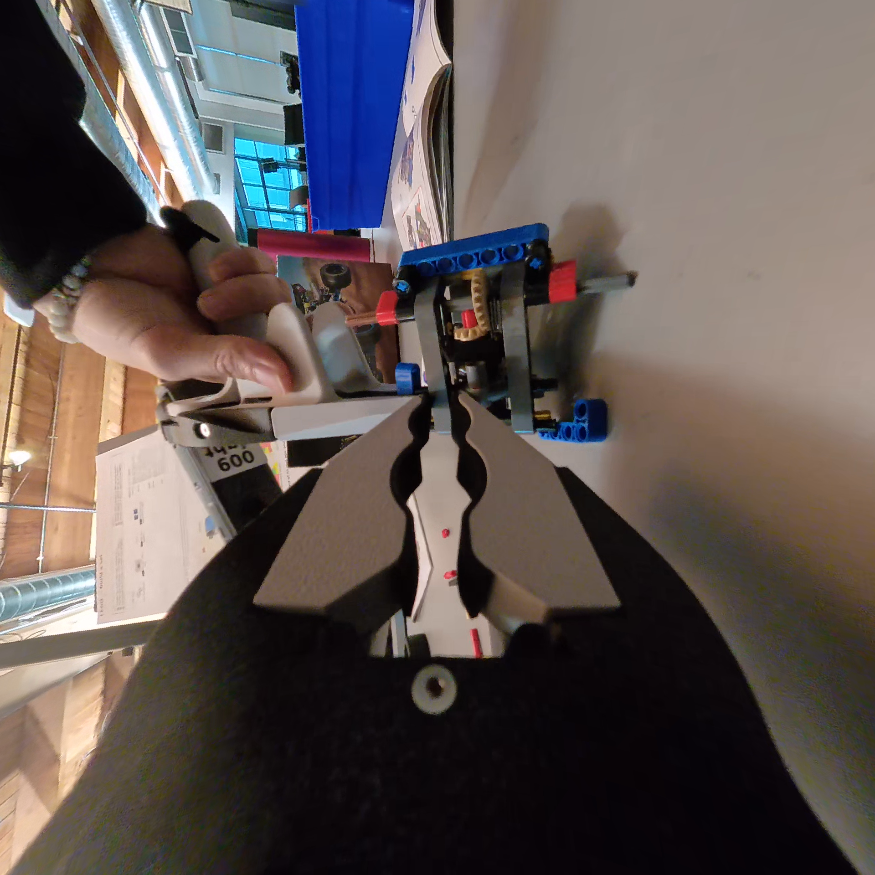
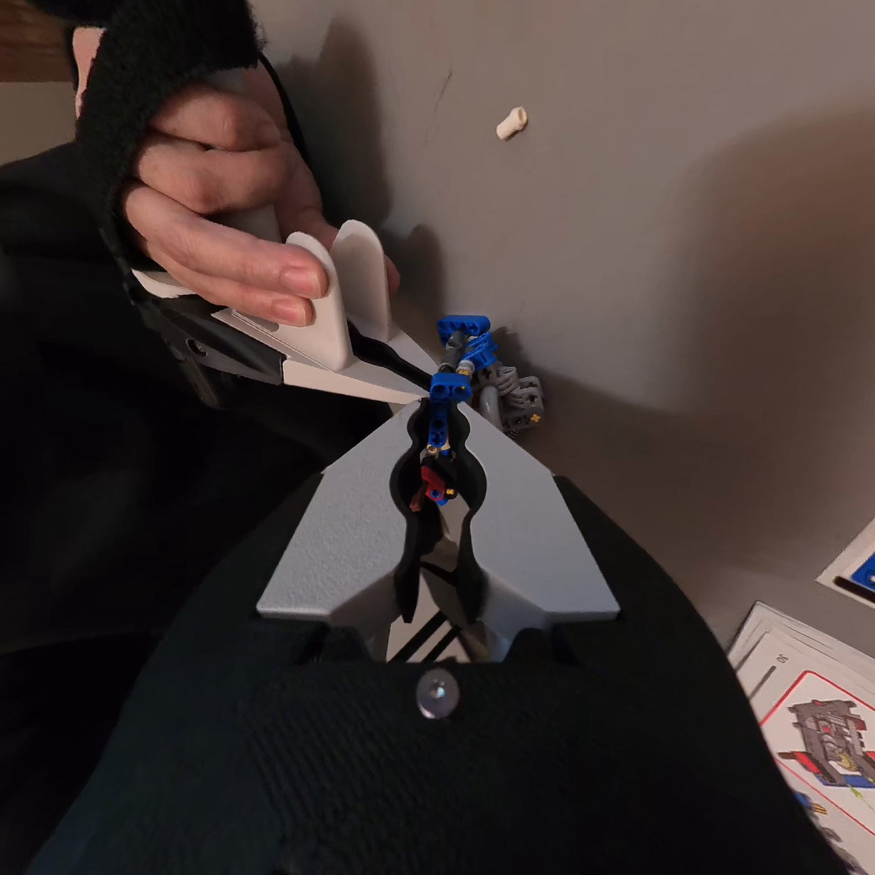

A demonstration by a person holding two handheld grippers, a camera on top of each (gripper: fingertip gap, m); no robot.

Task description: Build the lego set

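Close wrist views, shared lego assembly point(image 1: 478, 326)

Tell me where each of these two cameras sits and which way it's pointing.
Left wrist view: on the left gripper, looking along its fingers at the lego assembly on the table; the right gripper and its hand show.
Right wrist view: on the right gripper, facing the same assembly; the left gripper and hand show.
Shared: the assembly, the instruction booklet, both grippers clamped on it.
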